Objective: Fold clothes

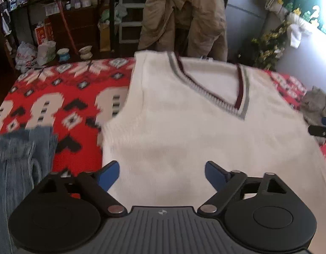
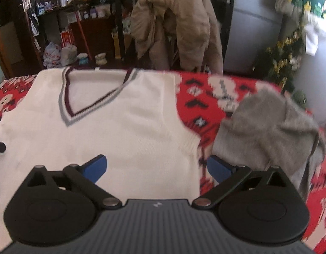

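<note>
A white knitted vest (image 1: 184, 131) with a grey and maroon V-neck lies flat, front up, on a red patterned cloth (image 1: 63, 93). My left gripper (image 1: 162, 175) hovers open over the vest's lower left part, with nothing between its blue pads. In the right wrist view the same vest (image 2: 112, 127) fills the left and middle. My right gripper (image 2: 156, 169) stands wide open above the vest's right side edge, its pads apart and free of fabric. A dark tip of the right gripper (image 1: 320, 130) shows at the right edge of the left wrist view.
Folded blue jeans (image 1: 17, 169) lie left of the vest. A crumpled grey garment (image 2: 268, 133) sits to its right on the red cloth (image 2: 205, 97). Behind the table a chair carries a tan jacket (image 1: 184, 17). Shelves, bags and pots (image 1: 63, 54) crowd the floor beyond.
</note>
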Demonstrator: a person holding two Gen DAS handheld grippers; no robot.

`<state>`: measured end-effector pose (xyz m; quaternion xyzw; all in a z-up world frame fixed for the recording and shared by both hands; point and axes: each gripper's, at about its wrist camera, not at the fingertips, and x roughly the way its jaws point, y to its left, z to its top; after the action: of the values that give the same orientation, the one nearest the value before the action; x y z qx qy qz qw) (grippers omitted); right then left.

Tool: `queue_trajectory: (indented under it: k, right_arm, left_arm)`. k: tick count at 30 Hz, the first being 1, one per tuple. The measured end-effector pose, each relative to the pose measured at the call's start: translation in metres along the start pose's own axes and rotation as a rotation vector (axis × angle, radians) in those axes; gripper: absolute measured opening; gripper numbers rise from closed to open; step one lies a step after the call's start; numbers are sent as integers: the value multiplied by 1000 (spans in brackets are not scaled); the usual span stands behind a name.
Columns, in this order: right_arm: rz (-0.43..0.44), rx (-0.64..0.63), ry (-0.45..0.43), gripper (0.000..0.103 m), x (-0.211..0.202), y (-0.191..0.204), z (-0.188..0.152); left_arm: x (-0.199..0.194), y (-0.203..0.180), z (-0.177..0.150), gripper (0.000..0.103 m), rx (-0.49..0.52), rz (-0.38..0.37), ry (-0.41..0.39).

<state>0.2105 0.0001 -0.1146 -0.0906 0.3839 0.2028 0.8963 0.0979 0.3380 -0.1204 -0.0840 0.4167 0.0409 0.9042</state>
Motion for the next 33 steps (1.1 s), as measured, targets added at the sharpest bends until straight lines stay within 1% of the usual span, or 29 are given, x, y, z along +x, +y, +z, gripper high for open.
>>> queue_trajectory:
  k: [1, 3, 4, 5, 7, 10, 12, 13, 14, 15, 16, 17, 18, 19, 20, 22, 24, 26, 29, 31, 33]
  right_arm:
    - [4, -12, -5, 102, 0, -1, 4]
    - [17, -38, -10, 102, 3, -3, 13]
    - [28, -58, -7, 102, 6, -4, 19]
    - [40, -78, -4, 102, 10, -4, 25]
    - [63, -115, 0, 102, 16, -6, 37]
    - [85, -154, -30, 102, 27, -8, 59]
    - [82, -208, -82, 101, 38, -8, 78]
    - [85, -235, -104, 99, 45, -8, 86]
    - [101, -250, -104, 94, 54, -9, 96]
    - [115, -252, -83, 86, 66, -11, 105]
    - [129, -252, -65, 82, 78, -13, 115]
    - [142, -250, -54, 74, 88, -16, 123]
    - [155, -247, -44, 70, 99, -19, 131]
    - [169, -244, -35, 70, 110, -21, 139]
    - [184, -238, -32, 69, 120, -24, 146]
    - [187, -245, -29, 63, 136, -27, 157]
    - [187, -265, -13, 52, 153, -28, 167]
    - [200, -290, 12, 49, 165, -27, 171]
    - [208, -326, 39, 49, 183, -22, 175]
    - [204, -352, 54, 49, 190, -17, 172]
    - [211, -399, 76, 49, 194, -9, 165]
  left_arm:
    - [2, 1, 6, 79, 5, 2, -8]
    - [8, 1, 21, 74, 22, 28, -20]
    - [11, 2, 28, 70, 30, 37, -27]
    - [15, 3, 36, 65, 38, 39, -36]
    - [23, 7, 54, 61, 47, 37, -53]
    - [37, 13, 87, 60, 69, 34, -86]
    - [51, 15, 112, 59, 98, 34, -104]
    - [59, 15, 122, 55, 108, 30, -103]
    - [67, 16, 133, 50, 118, 27, -102]
    - [74, 17, 143, 50, 131, 21, -101]
    - [83, 16, 151, 50, 148, 12, -99]
    - [91, 16, 160, 50, 165, 3, -97]
    - [99, 15, 168, 50, 181, -5, -95]
    - [106, 14, 175, 50, 201, -11, -89]
    - [113, 13, 179, 50, 225, -14, -80]
    - [127, 14, 185, 49, 268, -12, -52]
    - [136, 18, 183, 49, 287, -16, -19]
    - [143, 22, 181, 49, 298, -24, 9]
    - [149, 28, 176, 49, 301, -29, 29]
    - [151, 29, 170, 49, 306, -40, 44]
    - [150, 28, 165, 48, 315, -51, 39]
